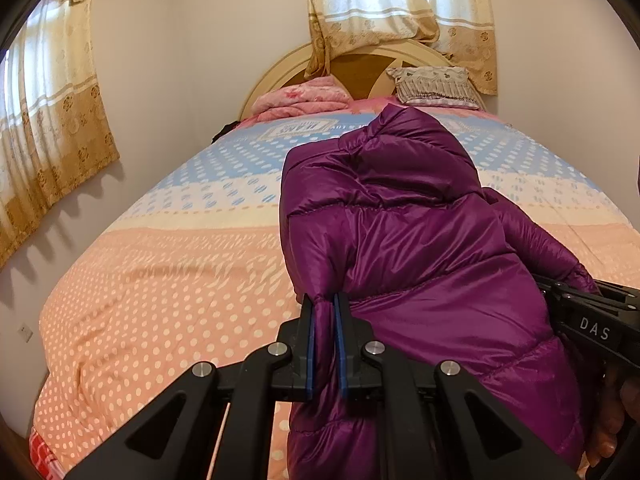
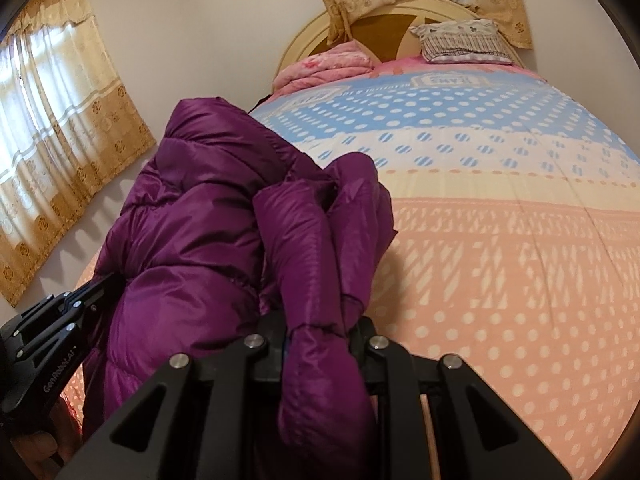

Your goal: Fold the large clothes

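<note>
Reference landmark: the bed (image 1: pixel 152 280), covered by a dotted spread in peach, cream and blue bands.

1. Left of the bed, a gold patterned curtain (image 1: pixel 52 120) is hanging against the wall.

2. At the left end of the head of the bed, a folded pink blanket (image 1: pixel 304 98) is lying in front of the rounded headboard (image 1: pixel 360 68). A patterned pillow (image 1: pixel 434 84) is leaning on the headboard towards the right end. A second curtain (image 1: pixel 400 4) is hanging above the headboard.

3. The left gripper (image 1: pixel 324 320) is hovering over the peach band at the foot of the bed. Its jaws are standing almost together, clamped on a thin fold of the purple puffer jacket (image 1: pixel 420 248); the blue pads are pressing the fabric from both sides.

4. The purple puffer jacket is hanging between the two grippers above the foot half of the bed, its hood end pointing towards the headboard and its bulk draping down towards the spread.

5. The right gripper (image 2: pixel 316 328) is positioned over the peach band, to the right of the left gripper. Its jaws are gripping a thicker padded roll of the jacket, which is filling the gap between them and hiding the pads.

6. A hand (image 1: pixel 612 420) is holding the right gripper's handle at the foot of the bed.
</note>
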